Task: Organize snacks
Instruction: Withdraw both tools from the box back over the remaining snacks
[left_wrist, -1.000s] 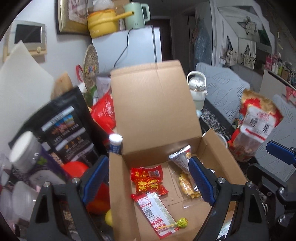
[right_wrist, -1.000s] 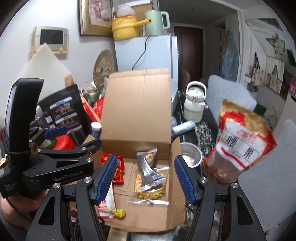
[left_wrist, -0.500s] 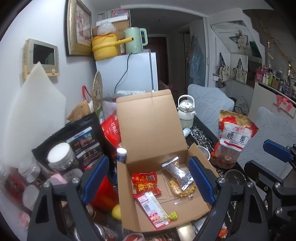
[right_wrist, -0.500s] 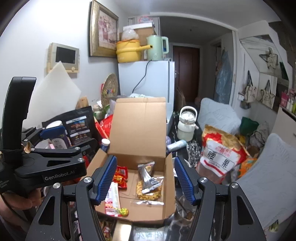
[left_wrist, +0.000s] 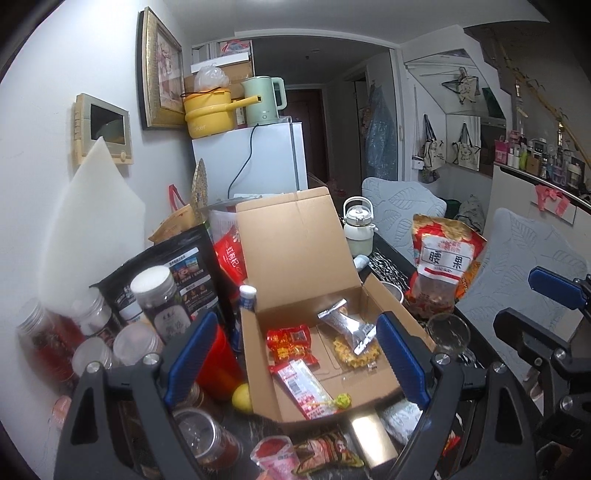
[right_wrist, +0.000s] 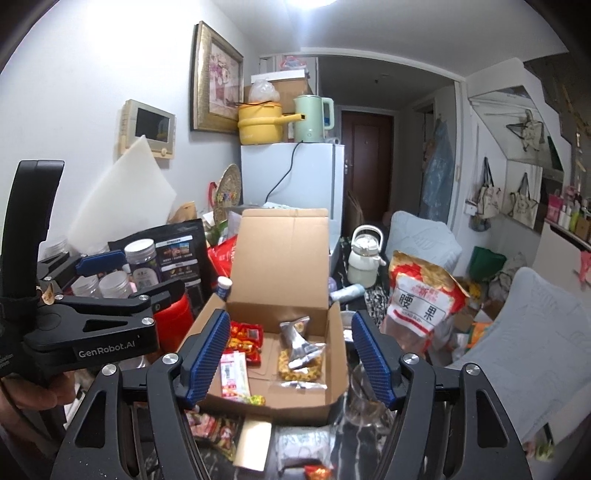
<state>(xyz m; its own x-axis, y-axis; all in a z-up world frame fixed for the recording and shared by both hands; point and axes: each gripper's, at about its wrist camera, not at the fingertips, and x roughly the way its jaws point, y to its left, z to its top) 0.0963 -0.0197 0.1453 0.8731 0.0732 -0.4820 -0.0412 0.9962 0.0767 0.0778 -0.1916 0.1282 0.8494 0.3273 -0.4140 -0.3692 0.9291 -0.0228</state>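
Hovering over a cluttered dark tabletop (left_wrist: 391, 258), your left tongs (left_wrist: 291, 358) and right tongs (right_wrist: 290, 360) both gape wide, holding nothing. Between them sits the open brown cardboard box (left_wrist: 295, 243), lid flap upright, with a red snack packet (left_wrist: 290, 341), a silver foil pouch (left_wrist: 347, 326) lying on yellow crisps, and a long red-and-white packet (left_wrist: 303, 386). Loose wrappers at the box's near edge are partly hidden by your tongs' frames.

A ceiling lamp (right_wrist: 308, 2) glared white at the top of the right view. Both pictures were bright and sharp centrally, with fisheye bending, dark corners and a dim far hallway.
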